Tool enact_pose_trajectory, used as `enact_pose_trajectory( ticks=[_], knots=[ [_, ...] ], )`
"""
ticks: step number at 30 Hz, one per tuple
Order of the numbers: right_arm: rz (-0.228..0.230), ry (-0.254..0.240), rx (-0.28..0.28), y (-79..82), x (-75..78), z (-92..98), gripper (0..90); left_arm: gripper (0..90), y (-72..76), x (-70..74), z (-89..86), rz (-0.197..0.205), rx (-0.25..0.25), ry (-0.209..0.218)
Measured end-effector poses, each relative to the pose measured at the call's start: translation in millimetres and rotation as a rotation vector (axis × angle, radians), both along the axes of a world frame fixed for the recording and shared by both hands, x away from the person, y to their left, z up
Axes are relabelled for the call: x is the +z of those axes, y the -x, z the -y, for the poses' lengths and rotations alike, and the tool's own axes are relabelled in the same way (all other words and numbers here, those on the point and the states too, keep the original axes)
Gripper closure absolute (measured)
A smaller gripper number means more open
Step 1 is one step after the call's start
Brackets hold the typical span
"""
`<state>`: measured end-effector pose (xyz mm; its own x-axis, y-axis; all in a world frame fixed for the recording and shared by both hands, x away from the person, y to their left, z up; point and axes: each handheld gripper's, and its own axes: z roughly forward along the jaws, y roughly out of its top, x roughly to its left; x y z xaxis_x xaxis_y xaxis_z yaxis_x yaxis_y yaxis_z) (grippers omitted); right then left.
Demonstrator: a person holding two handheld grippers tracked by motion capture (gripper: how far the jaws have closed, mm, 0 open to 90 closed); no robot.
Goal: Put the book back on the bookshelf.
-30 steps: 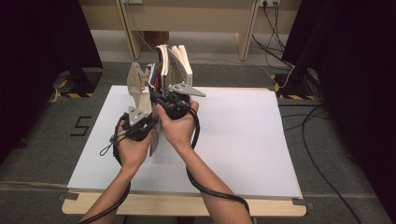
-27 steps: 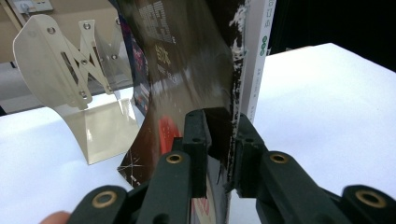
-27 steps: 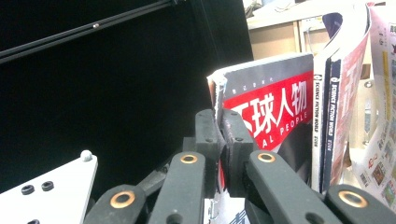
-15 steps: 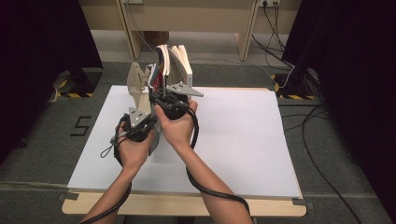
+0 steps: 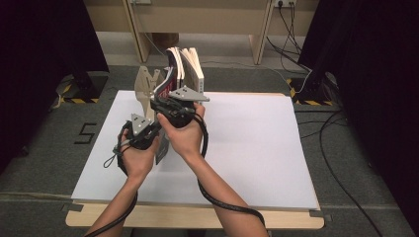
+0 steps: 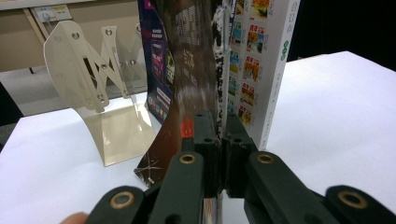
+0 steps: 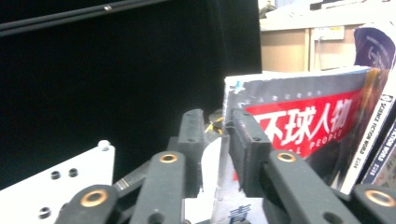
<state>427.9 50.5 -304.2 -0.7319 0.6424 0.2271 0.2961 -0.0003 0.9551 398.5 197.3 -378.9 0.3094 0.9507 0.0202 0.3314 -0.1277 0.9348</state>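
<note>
Several books and magazines (image 5: 185, 69) stand upright at the far side of the white table (image 5: 257, 148), next to a beige bookend (image 5: 146, 89). My left gripper (image 5: 159, 129) is shut on the lower edge of a dark, bent magazine (image 6: 196, 56), its jaws (image 6: 219, 140) pinching the thin cover. A white-spined book (image 6: 261, 60) stands just right of it. My right gripper (image 5: 165, 101) is higher up at the same stack. Its jaws (image 7: 217, 140) have just been opening and stand apart, with the top edge of a red-banded magazine (image 7: 303, 126) loose between them.
The bookend (image 6: 88, 84) stands left of the stack, and a blue magazine (image 6: 156, 60) leans between them. A wooden bench frame (image 5: 197, 19) is behind the table. Cables (image 5: 316, 74) lie on the floor at the right, and black curtains hang on both sides.
</note>
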Motion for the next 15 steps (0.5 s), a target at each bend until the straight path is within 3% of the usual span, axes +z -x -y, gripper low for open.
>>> enact_pose_trajectory(
  ticks=[7,10,15],
  knots=[
    [0.025,-0.056,-0.06,4.1,3.0,32.5,69.8,86.6,0.0,-1.1,-3.8,0.013,0.0,0.012],
    [0.032,-0.058,-0.092,2.2,0.9,51.7,69.5,86.6,-0.2,-1.5,-5.9,0.017,0.0,0.022],
    [0.005,-0.049,-0.148,-0.4,-9.8,84.6,69.5,86.7,-0.9,-1.9,-9.2,0.022,-0.003,0.042]
  ],
)
